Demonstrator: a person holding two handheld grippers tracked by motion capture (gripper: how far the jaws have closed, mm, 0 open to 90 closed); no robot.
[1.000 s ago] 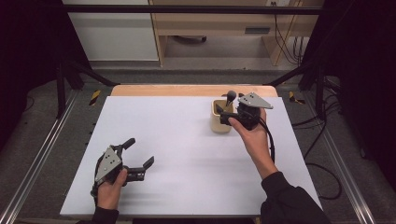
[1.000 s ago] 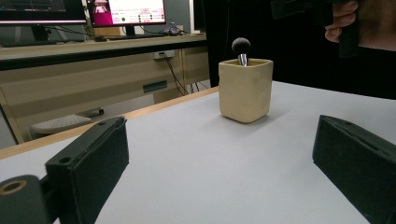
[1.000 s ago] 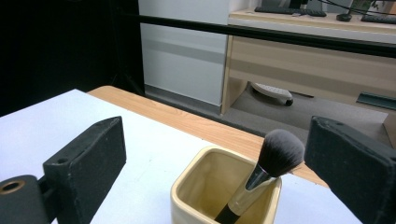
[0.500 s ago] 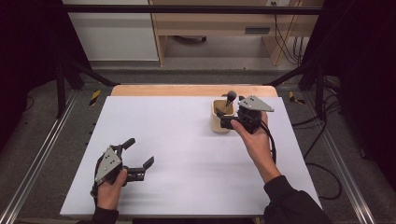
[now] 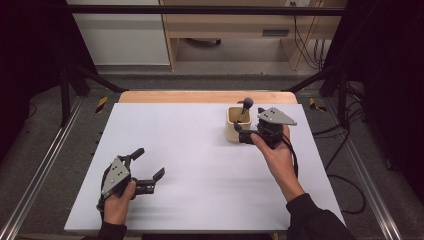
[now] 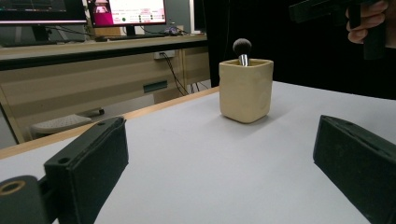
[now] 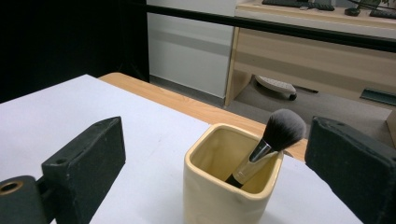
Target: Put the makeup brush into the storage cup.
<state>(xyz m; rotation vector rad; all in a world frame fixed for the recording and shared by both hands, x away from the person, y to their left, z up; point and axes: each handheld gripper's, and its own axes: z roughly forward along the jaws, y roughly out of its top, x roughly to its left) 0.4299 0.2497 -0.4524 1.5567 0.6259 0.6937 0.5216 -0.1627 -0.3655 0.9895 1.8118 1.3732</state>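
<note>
My right gripper [image 5: 243, 135]: I hold it just beside the cup, on the side near me. Its two black jaws are wide apart. They hold nothing. In the right gripper view the cup sits between them, a bit farther out.

My left gripper [image 5: 150, 167]: It rests low over the table, near my front left corner, well apart from the cup. Its jaws are spread wide too, and nothing is in them.

Cup [image 7: 226, 186]: It is a small tan cup with square sides and round corners. It stands up straight on the table, near the far edge, toward my right side. In the left gripper view [image 6: 245, 88] it stands far off across the white top.

Brush [image 7: 264, 149]: It stands inside the cup, handle down. It leans on one corner of the rim. Its soft dark tip pokes out over the top. The tip looks grey at the ends.

Table [image 5: 200, 150]: The top is white and flat. A strip of light wood shows along the far edge.

My right hand [image 5: 272, 150]: It grips the back of the right gripper. My dark sleeve comes in from the bottom.
</note>
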